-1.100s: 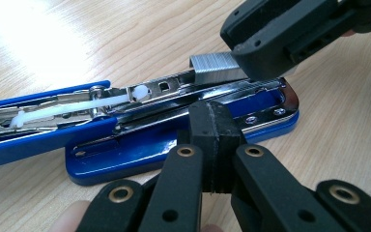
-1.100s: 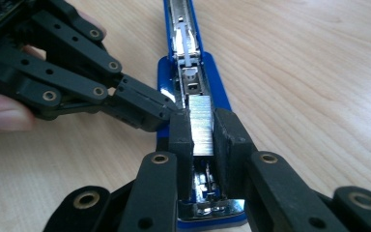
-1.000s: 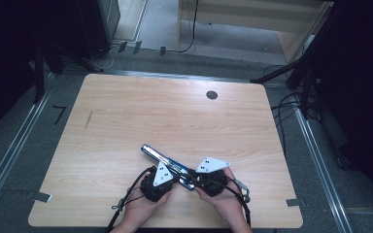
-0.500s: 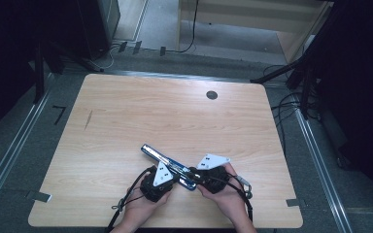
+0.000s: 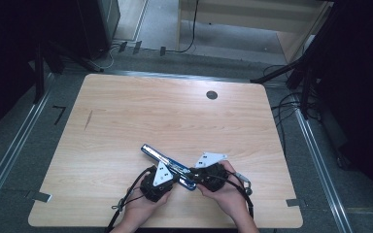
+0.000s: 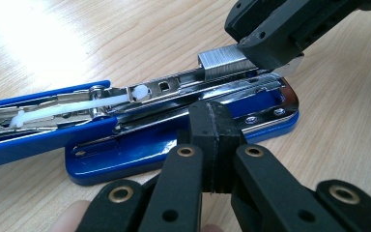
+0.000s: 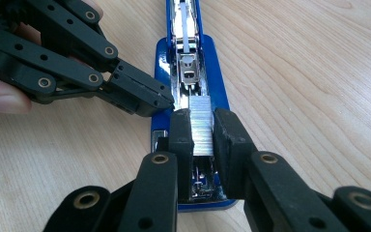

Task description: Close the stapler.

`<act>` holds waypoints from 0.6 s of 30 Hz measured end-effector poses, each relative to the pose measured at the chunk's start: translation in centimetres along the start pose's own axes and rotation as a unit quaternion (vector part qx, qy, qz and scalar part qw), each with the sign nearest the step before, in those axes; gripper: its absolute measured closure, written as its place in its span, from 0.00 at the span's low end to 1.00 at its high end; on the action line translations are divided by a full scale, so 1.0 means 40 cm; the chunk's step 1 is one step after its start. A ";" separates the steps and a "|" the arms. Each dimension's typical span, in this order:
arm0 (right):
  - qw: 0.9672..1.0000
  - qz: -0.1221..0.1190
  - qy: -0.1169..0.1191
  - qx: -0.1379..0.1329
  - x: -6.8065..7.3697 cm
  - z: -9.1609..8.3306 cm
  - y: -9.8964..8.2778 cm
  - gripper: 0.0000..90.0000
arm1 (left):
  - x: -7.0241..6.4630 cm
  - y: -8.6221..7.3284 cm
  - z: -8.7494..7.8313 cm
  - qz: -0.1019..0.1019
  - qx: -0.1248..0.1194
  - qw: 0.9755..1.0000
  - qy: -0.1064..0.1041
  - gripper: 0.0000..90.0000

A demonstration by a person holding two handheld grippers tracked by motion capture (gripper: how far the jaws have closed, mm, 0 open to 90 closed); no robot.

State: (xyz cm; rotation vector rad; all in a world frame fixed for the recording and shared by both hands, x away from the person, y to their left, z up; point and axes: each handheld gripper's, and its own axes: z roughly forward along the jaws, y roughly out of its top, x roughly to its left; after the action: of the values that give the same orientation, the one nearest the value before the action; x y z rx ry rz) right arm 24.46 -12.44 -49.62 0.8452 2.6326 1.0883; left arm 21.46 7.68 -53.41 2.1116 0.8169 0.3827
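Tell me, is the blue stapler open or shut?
Open: the blue stapler has its top arm swung back, baring the metal magazine, with a staple strip over it.

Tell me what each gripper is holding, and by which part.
The right gripper pinches the strip of staples by its long sides, over the open blue stapler. The left gripper is shut, pressing the stapler's base edge, holding nothing.

The stapler [image 6: 140,150] is bright blue outside, with a shiny silver metal track inside and a white plastic pusher [image 6: 101,99]. The staples [image 7: 202,126] are silver-grey. Both grippers are black, the left gripper [image 6: 211,140] and the right gripper [image 7: 203,135], with brass-coloured rivets. The table [image 5: 175,121] is light wood with fine grain lines.
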 end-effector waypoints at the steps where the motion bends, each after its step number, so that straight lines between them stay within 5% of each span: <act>1: 1.000 0.000 0.003 0.000 0.000 0.000 0.001 0.89 | 0.000 0.000 0.000 0.000 0.000 1.000 0.000 1.00; 18: 1.000 -0.004 0.008 0.003 -0.004 -0.005 0.008 0.89 | 0.001 0.000 0.000 -0.001 0.001 1.000 -0.001 1.00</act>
State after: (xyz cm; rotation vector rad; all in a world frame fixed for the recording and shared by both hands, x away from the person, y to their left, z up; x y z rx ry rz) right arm 24.66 -12.47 -49.25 0.8305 2.6505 1.0913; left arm 21.49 7.71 -53.40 2.1119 0.8184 0.3781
